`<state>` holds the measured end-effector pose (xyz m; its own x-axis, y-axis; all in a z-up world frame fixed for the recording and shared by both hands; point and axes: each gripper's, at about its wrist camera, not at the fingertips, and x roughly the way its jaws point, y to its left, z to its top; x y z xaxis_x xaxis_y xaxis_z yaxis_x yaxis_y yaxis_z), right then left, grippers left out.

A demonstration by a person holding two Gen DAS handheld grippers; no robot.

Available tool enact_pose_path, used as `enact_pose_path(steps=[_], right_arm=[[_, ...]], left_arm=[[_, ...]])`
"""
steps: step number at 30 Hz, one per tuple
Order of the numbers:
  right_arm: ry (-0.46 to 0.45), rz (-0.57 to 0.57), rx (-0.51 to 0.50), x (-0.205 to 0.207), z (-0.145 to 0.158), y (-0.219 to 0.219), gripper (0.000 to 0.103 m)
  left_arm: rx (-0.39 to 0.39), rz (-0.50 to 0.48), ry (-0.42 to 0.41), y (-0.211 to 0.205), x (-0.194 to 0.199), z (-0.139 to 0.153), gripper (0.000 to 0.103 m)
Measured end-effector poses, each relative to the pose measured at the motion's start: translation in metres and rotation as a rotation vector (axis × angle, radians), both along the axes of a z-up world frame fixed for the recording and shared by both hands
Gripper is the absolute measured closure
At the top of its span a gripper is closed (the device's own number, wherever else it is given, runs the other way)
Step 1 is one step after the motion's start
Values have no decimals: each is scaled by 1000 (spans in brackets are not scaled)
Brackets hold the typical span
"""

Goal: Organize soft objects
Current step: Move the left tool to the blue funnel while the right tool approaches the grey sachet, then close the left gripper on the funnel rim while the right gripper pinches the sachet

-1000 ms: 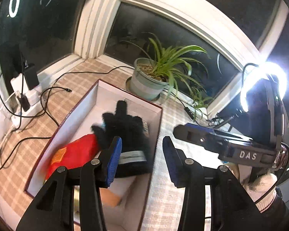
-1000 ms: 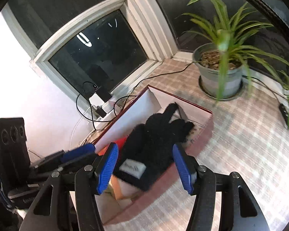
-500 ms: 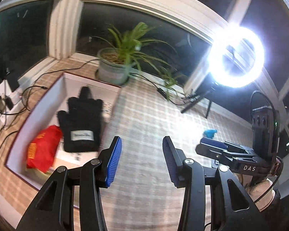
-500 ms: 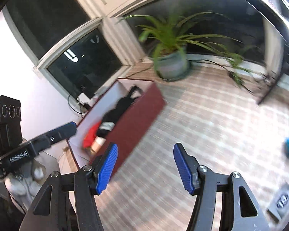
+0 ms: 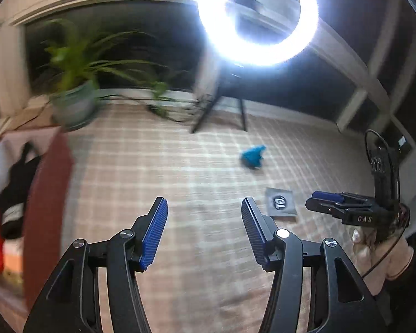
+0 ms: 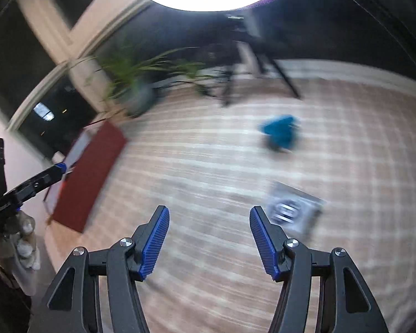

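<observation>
blue-padded left fingers (image 5: 155,229) just opened wider, right fingers (image 6: 264,245) apart, both holding nothing; black glove (image 5: 15,194) inside red box (image 5: 45,211).

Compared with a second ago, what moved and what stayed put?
Both grippers swung away from the box toward the blue soft item on the checked cloth. The left gripper jaws have just been opening, nothing between them; the right gripper is open and empty. The black glove stays in the box.

Left gripper (image 5: 204,229) jaws just opened wider, nothing between; right gripper (image 6: 209,242) jaws apart, empty.
</observation>
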<state>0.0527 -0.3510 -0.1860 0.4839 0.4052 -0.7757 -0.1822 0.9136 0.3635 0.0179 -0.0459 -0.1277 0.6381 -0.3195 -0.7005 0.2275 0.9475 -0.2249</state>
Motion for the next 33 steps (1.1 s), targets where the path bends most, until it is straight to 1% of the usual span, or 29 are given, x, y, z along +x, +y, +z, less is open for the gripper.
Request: enact_pose_path(steps=[4, 7, 11, 14, 16, 18, 23, 28, 30, 33], right_arm=[[-8, -80, -38, -3, -14, -35, 47], [-23, -139, -38, -4, -21, -54, 47], [-12, -174, -31, 4, -32, -64, 47], [-3, -200, -50, 9, -41, -64, 47], [18, -208, -40, 12, -49, -63, 47], [43, -213, -21, 16, -56, -63, 47], [72, -232, -1, 24, -70, -62, 47], [89, -230, 8, 32, -80, -62, 47], [92, -224, 2, 36, -82, -61, 47], [99, -209, -9, 41, -85, -58, 47]], left_arm=[[48, -99, 0, -43, 23, -13, 48], [94, -179, -10, -77, 45, -25, 48], [148, -290, -20, -116, 73, -38, 48], [178, -345, -24, -140, 95, -48, 48], [201, -378, -33, -152, 106, -55, 48], [232, -406, -47, -165, 119, -65, 48], [263, -452, -39, -186, 145, -86, 48], [341, -494, -67, -210, 162, -102, 48], [355, -501, -73, -216, 168, -106, 48], [350, -507, -78, -222, 177, -110, 48]])
